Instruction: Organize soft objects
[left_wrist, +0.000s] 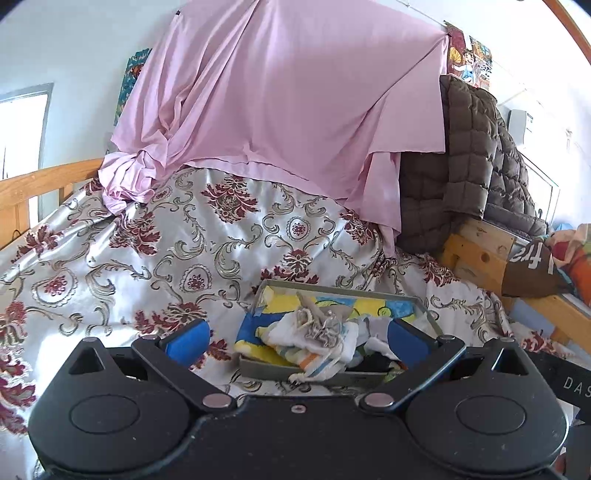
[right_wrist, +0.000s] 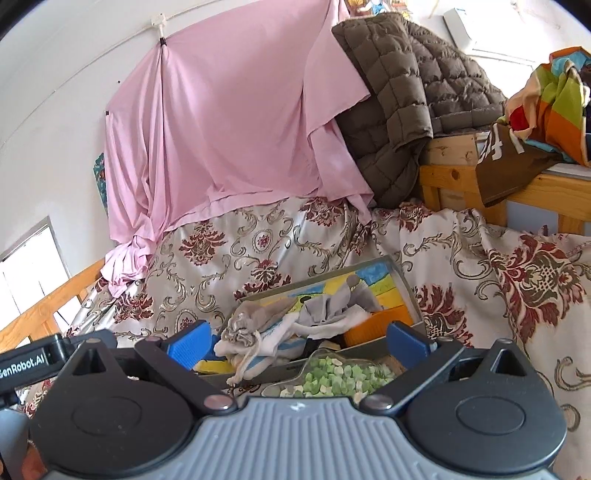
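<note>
Blue-padded fingers of the left gripper stand wide apart, empty, their far pad hiding one corner of the grey tray. Right gripper likewise spread, with a clear bag of green pieces between its fingers, partly cut off. Crumpled cloths fill the tray on the floral bedspread; a pink sheet hangs behind.
</note>
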